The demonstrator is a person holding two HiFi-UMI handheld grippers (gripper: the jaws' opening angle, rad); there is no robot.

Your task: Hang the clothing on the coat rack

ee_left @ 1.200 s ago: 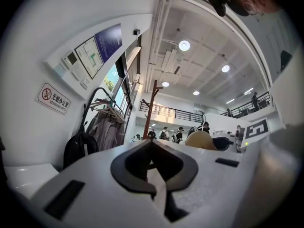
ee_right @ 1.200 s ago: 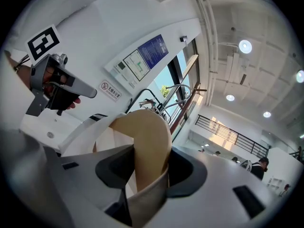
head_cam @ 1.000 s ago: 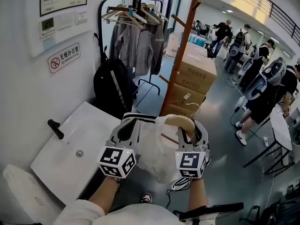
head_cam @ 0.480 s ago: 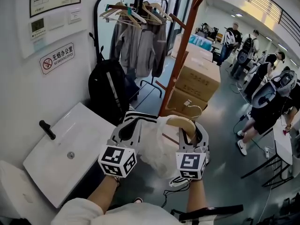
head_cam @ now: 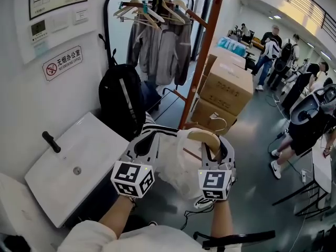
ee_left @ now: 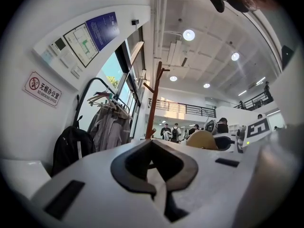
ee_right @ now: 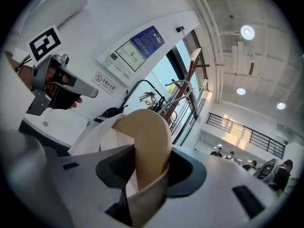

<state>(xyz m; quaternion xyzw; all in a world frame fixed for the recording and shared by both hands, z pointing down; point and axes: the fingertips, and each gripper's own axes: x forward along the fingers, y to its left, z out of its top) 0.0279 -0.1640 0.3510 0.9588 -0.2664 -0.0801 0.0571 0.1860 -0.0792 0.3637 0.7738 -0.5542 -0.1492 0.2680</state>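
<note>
A white garment (head_cam: 173,164) with a black-striped collar hangs on a tan wooden hanger (head_cam: 202,135) between my two grippers, low in the head view. My left gripper (head_cam: 146,136) is shut on the garment's collar; white cloth shows in the seam of its jaws (ee_left: 155,175). My right gripper (head_cam: 213,144) is shut on the hanger's curved wooden arm (ee_right: 145,137), with cloth (ee_right: 95,133) draped below it. The hanger's wire hook (head_cam: 218,121) points away from me. The brown wooden coat rack (head_cam: 201,62) stands just beyond, its pole (ee_left: 151,103) straight ahead of the left gripper.
A black rail with grey jackets (head_cam: 157,46) and a black backpack (head_cam: 123,100) stand left of the rack. Stacked cardboard boxes (head_cam: 227,88) sit behind it. A white tabletop (head_cam: 68,164) lies at my left. Several people (head_cam: 307,114) stand at the right.
Both grippers keep the same hold on garment and hanger. The head view has shifted a little: the rail, backpack and boxes now sit slightly more to the right and nearer.
</note>
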